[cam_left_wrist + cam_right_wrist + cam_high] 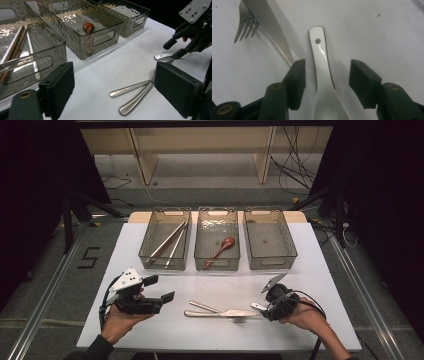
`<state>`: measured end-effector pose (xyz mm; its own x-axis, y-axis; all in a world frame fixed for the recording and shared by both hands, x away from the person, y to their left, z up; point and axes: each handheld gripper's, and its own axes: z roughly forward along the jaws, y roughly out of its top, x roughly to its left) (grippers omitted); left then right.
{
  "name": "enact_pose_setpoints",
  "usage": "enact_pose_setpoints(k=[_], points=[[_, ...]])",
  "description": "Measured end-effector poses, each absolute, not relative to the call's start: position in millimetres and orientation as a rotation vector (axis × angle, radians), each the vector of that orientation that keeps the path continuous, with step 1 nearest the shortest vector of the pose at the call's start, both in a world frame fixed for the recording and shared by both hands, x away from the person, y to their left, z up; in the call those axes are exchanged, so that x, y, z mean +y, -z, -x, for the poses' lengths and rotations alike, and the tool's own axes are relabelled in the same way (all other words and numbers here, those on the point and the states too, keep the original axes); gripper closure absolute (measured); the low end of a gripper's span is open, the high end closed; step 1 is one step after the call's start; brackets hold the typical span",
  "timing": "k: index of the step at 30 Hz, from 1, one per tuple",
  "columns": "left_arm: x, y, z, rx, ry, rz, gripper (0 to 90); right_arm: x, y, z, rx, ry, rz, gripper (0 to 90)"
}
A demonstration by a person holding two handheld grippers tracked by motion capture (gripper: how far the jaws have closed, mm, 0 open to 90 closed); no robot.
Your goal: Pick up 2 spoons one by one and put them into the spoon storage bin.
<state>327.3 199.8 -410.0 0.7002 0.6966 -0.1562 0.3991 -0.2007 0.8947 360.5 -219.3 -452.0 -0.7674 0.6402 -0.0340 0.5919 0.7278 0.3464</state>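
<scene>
White ceramic soup spoon [322, 72]: lies flat on the white table [150, 330], handle running straight ahead between the jaws
Right gripper [325, 82]: half open, pads clear of the handle (nothing held), angled low over it
Left gripper [113, 82]: open, empty, farther off
</scene>
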Motion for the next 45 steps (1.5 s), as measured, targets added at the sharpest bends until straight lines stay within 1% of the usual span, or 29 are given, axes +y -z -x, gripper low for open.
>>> enact_pose_setpoints(k=[9,12,14,27,38,45], points=[[198.0,410.8,-327.5,0.862,-0.337,-1.836,16.3,-215.8,458.3,-363.0,2.82,-0.421,-0.956,64.5],[197.0,411.1,-327.5,0.854,-0.337,-1.846,16.3,-214.8,458.1,-362.9,2.838,-0.424,-0.941,71.1],[196.3,411.3,-327.3,0.854,-0.335,-1.85,16.3,-214.2,458.0,-362.5,2.842,-0.425,-0.925,73.5],[197.0,410.5,-327.5,0.845,-0.344,-1.848,16.4,-216.7,453.1,-362.5,2.829,-0.445,-0.942,75.8],[197.4,410.8,-328.0,0.843,-0.343,-1.849,16.4,-223.3,443.5,-363.4,2.796,-0.538,-0.985,76.9],[197.2,410.9,-328.0,0.842,-0.342,-1.851,16.5,-226.0,439.3,-365.0,2.774,-0.595,-1.011,80.6]])
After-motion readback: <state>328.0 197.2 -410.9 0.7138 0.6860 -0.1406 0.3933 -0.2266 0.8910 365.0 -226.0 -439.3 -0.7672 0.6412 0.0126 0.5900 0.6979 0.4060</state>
